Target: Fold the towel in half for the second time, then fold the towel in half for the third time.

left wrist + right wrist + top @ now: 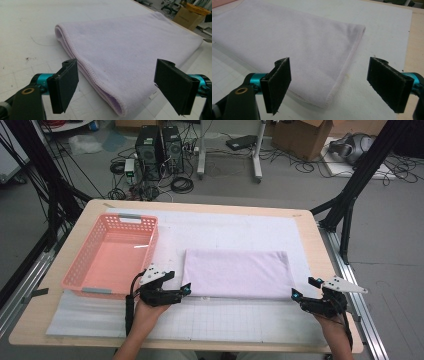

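Both claws are being held wide open, with nothing pressed between their pads. At the near left corner of the folded towel (236, 273), the left claw (186, 288) is being kept just beside the cloth, and in the left gripper view (116, 86) the towel's (130, 53) rounded fold and stitched hem are being framed between the two black pads (63, 85), which are standing apart from the fabric. At the near right corner, the right claw (296, 294) is being held just off the towel's edge; in the right gripper view (328, 85) the towel's (294, 47) stitched corner is being seen between the spread pads (277, 83), untouched by either.

The towel, pale lilac, is being left lying flat, folded into a long rectangle, on the white mat (240, 227) near the middle of the wooden table (310, 235). A pink basket (80, 265) is being kept on the left part of the table, just beside the towel's left end and close to the left claw. Each claw is being carried by a hand coming in from the near edge, the left hand (146, 312) and the right hand (332, 322).
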The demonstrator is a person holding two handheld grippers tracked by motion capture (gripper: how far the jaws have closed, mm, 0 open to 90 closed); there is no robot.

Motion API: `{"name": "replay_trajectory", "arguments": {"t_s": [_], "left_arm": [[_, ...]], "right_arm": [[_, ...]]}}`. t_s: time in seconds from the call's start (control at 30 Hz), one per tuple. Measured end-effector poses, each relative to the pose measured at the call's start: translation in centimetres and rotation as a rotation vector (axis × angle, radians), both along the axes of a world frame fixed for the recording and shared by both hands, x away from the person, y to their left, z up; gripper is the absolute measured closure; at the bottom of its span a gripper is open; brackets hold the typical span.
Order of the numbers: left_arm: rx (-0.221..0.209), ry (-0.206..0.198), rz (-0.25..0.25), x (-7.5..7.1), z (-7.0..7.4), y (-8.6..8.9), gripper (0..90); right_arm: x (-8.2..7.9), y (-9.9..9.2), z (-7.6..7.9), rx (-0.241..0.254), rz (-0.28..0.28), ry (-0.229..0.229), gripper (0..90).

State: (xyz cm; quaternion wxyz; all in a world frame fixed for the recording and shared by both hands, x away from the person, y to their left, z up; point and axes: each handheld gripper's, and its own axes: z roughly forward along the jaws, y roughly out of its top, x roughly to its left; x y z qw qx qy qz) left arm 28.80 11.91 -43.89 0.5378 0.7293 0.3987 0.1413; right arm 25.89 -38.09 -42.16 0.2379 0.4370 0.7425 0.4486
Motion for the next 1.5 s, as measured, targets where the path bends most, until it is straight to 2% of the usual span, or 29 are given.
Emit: {"name": "replay_trajectory", "arguments": {"t_s": [0.23,0.5,0.8,0.93,1.13,1.33,1.5], "left_arm": [[0.004,0.009,0.017,0.1,-0.1,0.0,20.1],[0.018,0.056,0.014,0.4,-0.7,-0.2,18.7],[0.032,0.073,0.017,0.5,-0.8,-0.4,18.7],[0.047,0.098,0.027,0.8,-1.1,-0.5,19.7],[0.061,0.13,0.037,1.0,-1.2,-0.6,26.8],[0.103,0.18,0.058,1.1,-1.3,-0.7,34.8],[0.168,0.16,0.04,0.8,-1.2,-1.4,42.7]], "right_arm": [[0.1,0.2,-0.1,0.003,0.014,0.011,18.5],[0.1,0.2,-0.2,0.005,0.017,0.009,18.5],[0.1,0.3,-0.2,0.0,0.024,0.011,18.8],[0.2,0.3,-0.3,-0.007,0.03,0.016,18.8],[0.2,0.6,-0.4,-0.018,0.039,0.024,18.9],[0.3,0.9,-0.5,-0.019,0.051,0.035,18.9],[0.5,1.1,-0.5,-0.017,0.062,0.035,19.0]]}}
